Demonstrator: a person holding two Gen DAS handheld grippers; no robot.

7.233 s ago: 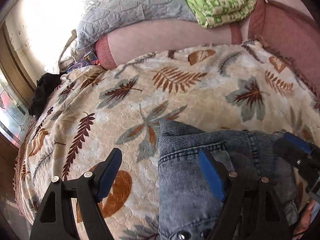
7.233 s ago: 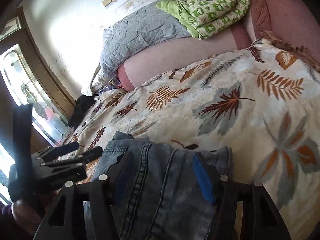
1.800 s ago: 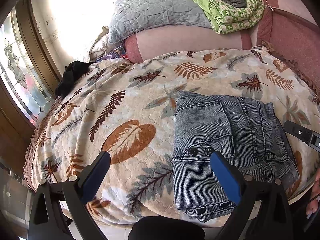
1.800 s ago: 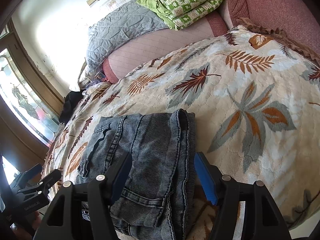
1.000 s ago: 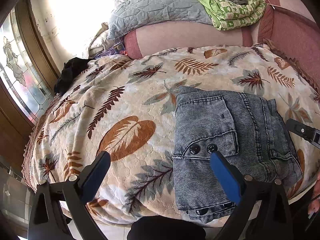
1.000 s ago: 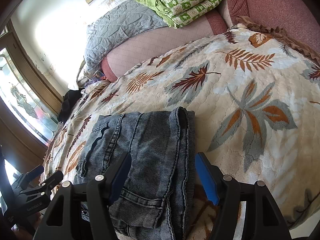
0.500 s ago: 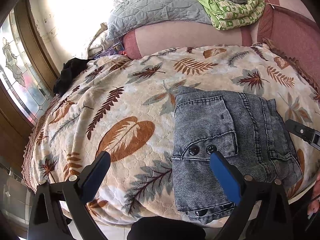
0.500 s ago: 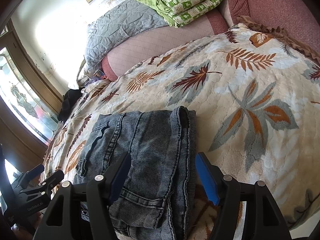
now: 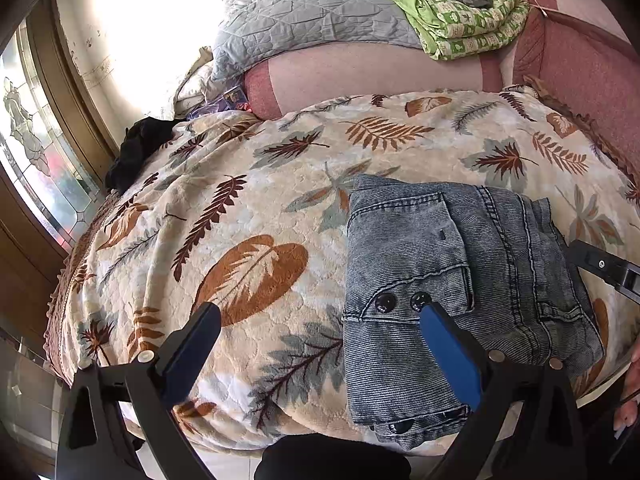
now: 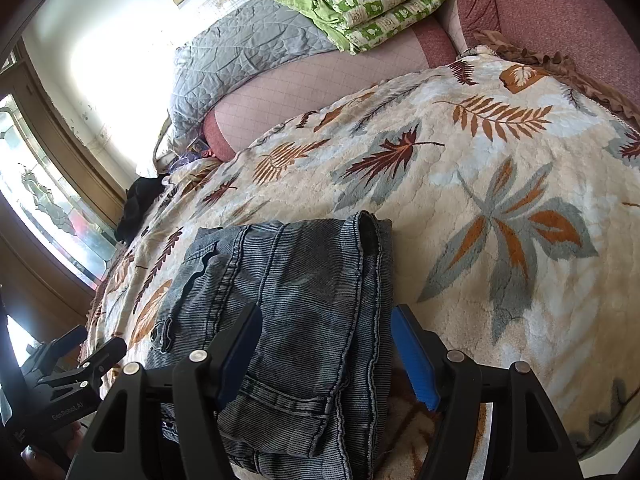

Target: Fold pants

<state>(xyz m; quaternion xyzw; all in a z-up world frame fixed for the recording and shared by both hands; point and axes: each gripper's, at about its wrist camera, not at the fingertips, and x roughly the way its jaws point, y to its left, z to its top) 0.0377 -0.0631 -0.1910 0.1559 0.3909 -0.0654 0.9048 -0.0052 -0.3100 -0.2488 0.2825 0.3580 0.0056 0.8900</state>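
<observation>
The grey-blue denim pants (image 9: 452,280) lie folded into a compact rectangle on the leaf-print blanket (image 9: 248,216), close to the bed's near edge. My left gripper (image 9: 320,344) hovers open above and in front of them, its right pad over their near-left corner without touching. In the right wrist view the pants (image 10: 296,296) lie beneath my right gripper (image 10: 326,356), which is open; its blue pads straddle the near end of the fold but do not press it. The other gripper shows at each view's edge: the right one (image 9: 604,268) and the left one (image 10: 64,364).
A pink padded backrest (image 9: 380,76) lines the far side, with a grey quilt (image 9: 312,12) and a green patterned blanket (image 9: 460,16) piled on it. A black garment (image 9: 140,148) lies at the far left by a stained-glass window (image 9: 36,160). A hand (image 9: 630,396) shows low right.
Seven seconds ago both grippers were low over the pants; they have since drawn back and up, leaving the pants folded. Over the last second nothing has moved.
</observation>
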